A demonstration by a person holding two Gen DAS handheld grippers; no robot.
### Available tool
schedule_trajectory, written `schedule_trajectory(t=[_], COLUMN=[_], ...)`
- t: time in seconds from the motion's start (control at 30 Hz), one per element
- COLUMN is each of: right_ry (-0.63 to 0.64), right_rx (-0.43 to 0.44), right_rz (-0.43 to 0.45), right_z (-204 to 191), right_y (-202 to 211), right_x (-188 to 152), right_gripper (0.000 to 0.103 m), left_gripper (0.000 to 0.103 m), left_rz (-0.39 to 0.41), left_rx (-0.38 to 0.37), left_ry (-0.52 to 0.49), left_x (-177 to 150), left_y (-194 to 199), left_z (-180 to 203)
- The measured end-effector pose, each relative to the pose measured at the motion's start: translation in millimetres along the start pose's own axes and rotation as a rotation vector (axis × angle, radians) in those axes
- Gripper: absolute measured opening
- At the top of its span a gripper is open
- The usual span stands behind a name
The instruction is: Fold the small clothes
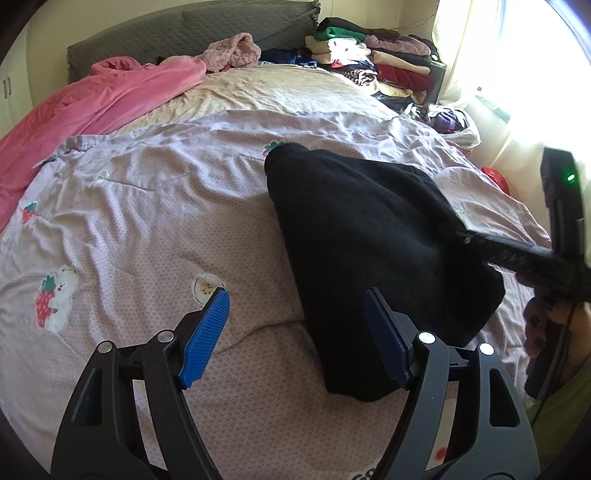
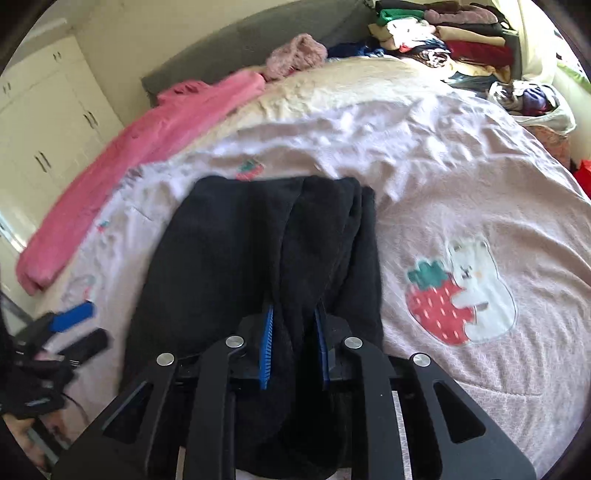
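Fleece is the look of the black garment (image 1: 369,236), one soft, matte piece lying in a rough folded oblong on the near right part of the bed (image 1: 147,229), beside a printed strawberry. The bedcover is thin, wrinkled, pale lilac cloth with a fine dotted weave; two strawberry-and-bear patches show clearly, plus smaller strawberry and flower prints. One plush pink blanket (image 1: 110,92) runs along the far left edge, and a fuzzy mauve garment (image 1: 232,51) lies by the quilted grey headboard (image 1: 184,26). At the far right corner sits one stack of folded clothes (image 1: 373,55) in mixed colours.

The left gripper (image 1: 295,332) has black plastic arms and two ribbed blue pads, spread wide with nothing between them; its right pad is just beside the garment's near edge. The right gripper (image 2: 295,343) has its two blue pads drawn close, pinching a raised fold of the black garment at its near end. No legible writing shows.
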State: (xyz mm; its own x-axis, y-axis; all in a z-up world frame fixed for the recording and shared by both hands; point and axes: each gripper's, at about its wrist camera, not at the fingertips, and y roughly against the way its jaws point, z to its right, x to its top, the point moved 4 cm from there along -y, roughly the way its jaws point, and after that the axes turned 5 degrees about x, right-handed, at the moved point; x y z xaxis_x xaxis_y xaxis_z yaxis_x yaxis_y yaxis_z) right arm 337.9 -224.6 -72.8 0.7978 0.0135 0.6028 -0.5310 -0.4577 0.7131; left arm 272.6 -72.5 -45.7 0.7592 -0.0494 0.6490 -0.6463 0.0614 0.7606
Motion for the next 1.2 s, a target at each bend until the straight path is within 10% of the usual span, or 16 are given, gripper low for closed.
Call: schedule_trajectory(t=[0.47,0.6,1.2], right_ry=[0.037,0.094,0.153], right_rx=[-0.107,-0.136,-0.193], right_rz=[0.213,0.3,0.375], right_z=[-19.1,-39.4,-79.2], right_y=[92.5,135.5,207.0], right_x=[-22.7,-35.2,-105.6], right_gripper=[0.094,0.099,0.099], left_gripper=[0.079,0.093,0.094], left_rz=[0.04,0.065,0.127], left_rx=[-0.025,-0.023,-0.015], left_ry=[-0.016,-0.02,0.0], left_x=[-23.5,-30.1,-70.8], left_y=[38.3,55.8,118.9], left_z=[8.5,9.3,-3.8])
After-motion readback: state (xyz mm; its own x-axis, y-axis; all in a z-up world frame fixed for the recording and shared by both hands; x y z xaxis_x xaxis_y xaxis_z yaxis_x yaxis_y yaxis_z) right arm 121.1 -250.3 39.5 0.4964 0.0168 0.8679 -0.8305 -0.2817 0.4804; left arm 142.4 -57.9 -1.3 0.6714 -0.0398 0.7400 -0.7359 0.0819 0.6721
